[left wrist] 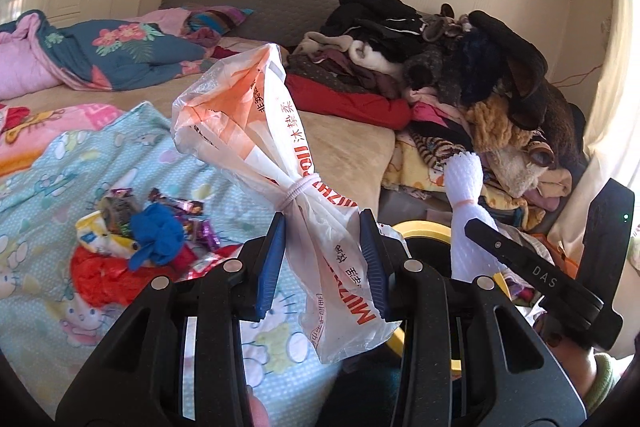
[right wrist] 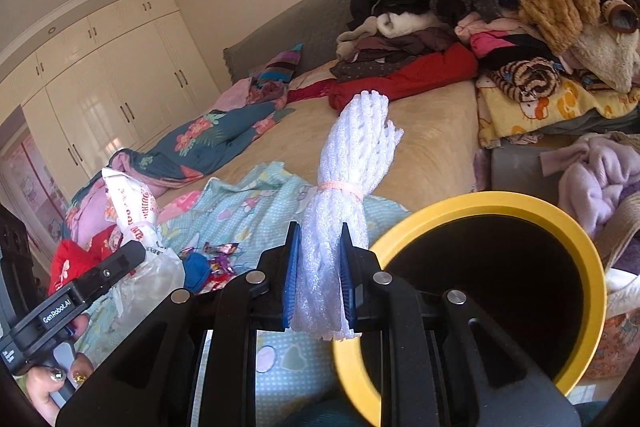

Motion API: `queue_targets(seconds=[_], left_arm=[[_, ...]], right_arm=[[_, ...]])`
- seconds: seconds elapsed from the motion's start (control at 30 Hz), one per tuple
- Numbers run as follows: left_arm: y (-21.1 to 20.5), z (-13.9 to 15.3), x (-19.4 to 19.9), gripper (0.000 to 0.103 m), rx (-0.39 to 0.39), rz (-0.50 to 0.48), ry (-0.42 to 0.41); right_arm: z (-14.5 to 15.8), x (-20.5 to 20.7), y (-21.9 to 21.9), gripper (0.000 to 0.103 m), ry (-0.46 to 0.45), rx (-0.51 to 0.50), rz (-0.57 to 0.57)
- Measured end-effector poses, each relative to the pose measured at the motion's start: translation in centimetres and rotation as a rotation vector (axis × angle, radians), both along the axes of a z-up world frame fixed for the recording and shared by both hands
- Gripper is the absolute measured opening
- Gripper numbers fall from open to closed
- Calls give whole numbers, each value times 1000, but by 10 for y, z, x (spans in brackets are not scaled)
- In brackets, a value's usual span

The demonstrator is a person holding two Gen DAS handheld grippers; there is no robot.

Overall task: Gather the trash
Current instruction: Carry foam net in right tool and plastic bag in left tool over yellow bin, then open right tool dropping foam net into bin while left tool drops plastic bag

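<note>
We are tidying the bed, and both of our hands are full. Our left gripper (left wrist: 323, 259) is squeezed shut on a crinkly plastic bag (left wrist: 256, 115) with orange writing, which is bunched up and tied in the middle with a white band (left wrist: 301, 191). The band keeps the bag small, so we can hold it by its neck. Our right gripper (right wrist: 320, 275) is pinched tight on a roll of white foam netting (right wrist: 352, 163), tied with a pale pink band (right wrist: 340, 187) so it stays in one bundle. Both things stick up out of the blue pads, off the bed. Just beside the right gripper sits the yellow-rimmed bin (right wrist: 592, 267), with its dark mouth open toward us. We think we are carrying both pieces there to drop them in, because the bin is so close. More trash still waits on the light blue cartoon blanket (left wrist: 132, 147): shiny candy wrappers (left wrist: 188, 207), a blue crumpled glove (left wrist: 156, 235) and something red (left wrist: 100, 279). The big pile of clothes (left wrist: 460, 67) at the far side is not trash, so we leave it alone.
</note>
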State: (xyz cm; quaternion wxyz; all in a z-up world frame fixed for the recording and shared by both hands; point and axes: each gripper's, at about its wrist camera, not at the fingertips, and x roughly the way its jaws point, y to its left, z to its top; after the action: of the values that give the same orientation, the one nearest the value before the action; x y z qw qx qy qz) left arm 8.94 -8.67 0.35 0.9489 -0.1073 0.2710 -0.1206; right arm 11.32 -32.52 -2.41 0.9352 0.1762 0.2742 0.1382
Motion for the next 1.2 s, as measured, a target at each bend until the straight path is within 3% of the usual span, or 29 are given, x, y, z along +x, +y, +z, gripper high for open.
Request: queue_targets(seconds=[0.77,1.2], left_arm=[[-91,-27,11,30,73,-206,61],[-131,-65,25,30,104,-365,185]], right_arm=[[-19,-1,-81,18,58,24,-140],[-43,10,-109,18,140,46,-151]])
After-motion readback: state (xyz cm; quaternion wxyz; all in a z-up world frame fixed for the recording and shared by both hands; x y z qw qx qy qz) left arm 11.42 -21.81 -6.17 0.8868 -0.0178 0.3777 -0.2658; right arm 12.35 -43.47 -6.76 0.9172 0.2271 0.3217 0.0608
